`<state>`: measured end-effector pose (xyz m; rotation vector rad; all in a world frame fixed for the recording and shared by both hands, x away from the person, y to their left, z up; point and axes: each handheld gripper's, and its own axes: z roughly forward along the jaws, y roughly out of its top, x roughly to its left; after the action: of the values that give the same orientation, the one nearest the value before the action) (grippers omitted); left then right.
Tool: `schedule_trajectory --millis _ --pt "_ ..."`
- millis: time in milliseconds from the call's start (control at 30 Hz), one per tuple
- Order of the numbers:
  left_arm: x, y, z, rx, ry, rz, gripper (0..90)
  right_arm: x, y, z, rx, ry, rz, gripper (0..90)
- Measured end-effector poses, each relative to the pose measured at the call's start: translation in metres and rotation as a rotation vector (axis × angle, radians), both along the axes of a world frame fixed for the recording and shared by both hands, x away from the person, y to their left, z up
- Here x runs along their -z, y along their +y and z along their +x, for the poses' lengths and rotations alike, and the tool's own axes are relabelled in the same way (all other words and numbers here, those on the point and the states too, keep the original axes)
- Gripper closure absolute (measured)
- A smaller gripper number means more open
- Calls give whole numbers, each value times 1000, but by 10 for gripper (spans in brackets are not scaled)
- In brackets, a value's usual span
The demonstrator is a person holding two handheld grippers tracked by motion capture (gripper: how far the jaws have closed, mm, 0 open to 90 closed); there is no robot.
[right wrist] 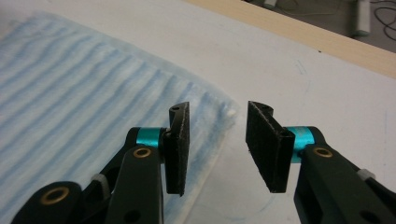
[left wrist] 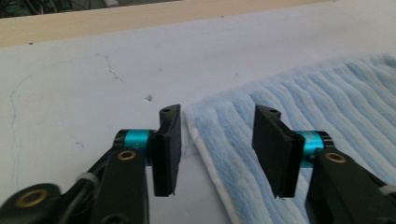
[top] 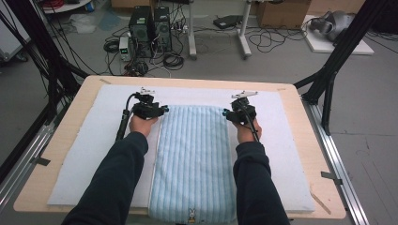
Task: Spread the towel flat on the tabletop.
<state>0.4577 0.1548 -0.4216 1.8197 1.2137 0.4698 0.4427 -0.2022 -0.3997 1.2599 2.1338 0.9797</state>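
Towel (top: 195, 164), pale blue, ribbed, folded: flat on white mat (top: 94, 140), near edge overhanging worktop (top: 47, 154). Left gripper (left wrist: 217, 140): over towel's far left corner, fingers (left wrist: 168, 149) parted, holding nothing. Right gripper (right wrist: 217, 142): over towel's far right corner, fingers (right wrist: 266, 144) parted, holding nothing.

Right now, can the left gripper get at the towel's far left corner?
Probably yes: the left gripper hangs open right over the towel corner, its edge between the jaws, nothing in the way.
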Motion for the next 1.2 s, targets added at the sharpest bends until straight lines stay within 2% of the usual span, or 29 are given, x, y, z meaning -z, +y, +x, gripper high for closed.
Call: schedule_trajectory --millis 100,267,333,467,533,633,667,733,800,833,867,900,933,967,1033,1100,1133,1200 --pt "-2 1 -10 19 0 13 573 -3 -4 -9 -16 13 42 596" --pt "3 8 -32 28 27 2 576 -1 -7 -26 -38 31 43 574" --pt "7 12 -40 26 40 -7 590 2 -10 -34 -41 48 59 574" --pt "12 12 -56 51 55 13 642 12 -6 -53 -74 66 24 590" --pt "12 12 -64 57 54 -12 678 16 -4 -62 -93 77 16 591" --pt "12 10 -75 84 62 -10 718 22 -3 -79 -104 76 13 590" --pt "13 8 -78 94 69 -5 718 24 -2 -84 -114 73 -12 590" --pt "17 3 -82 107 100 9 707 29 -1 -90 -124 105 -36 590" --pt "22 -1 -84 107 138 30 699 33 -2 -94 -121 131 -23 595" --pt "24 -3 -87 95 105 46 694 35 -3 -96 -121 142 -9 612" --pt "25 -4 -91 85 73 69 728 36 -4 -97 -123 147 -14 637" --pt "26 -5 -92 79 54 84 763 38 -4 -98 -127 155 -20 664" --pt "28 -4 -93 66 42 81 803 40 -6 -99 -128 157 -1 692" --pt "29 -3 -94 56 36 81 852 40 -7 -99 -128 158 11 740" --pt "28 -3 -93 56 38 85 879 40 -8 -99 -156 161 16 864" --pt "29 -3 -93 58 36 82 885 40 -7 -99 -168 157 10 872" --pt "29 -2 -92 52 46 65 887 41 -7 -99 -173 155 10 874" --pt "29 0 -90 37 59 43 888 41 -8 -99 -145 145 4 874"
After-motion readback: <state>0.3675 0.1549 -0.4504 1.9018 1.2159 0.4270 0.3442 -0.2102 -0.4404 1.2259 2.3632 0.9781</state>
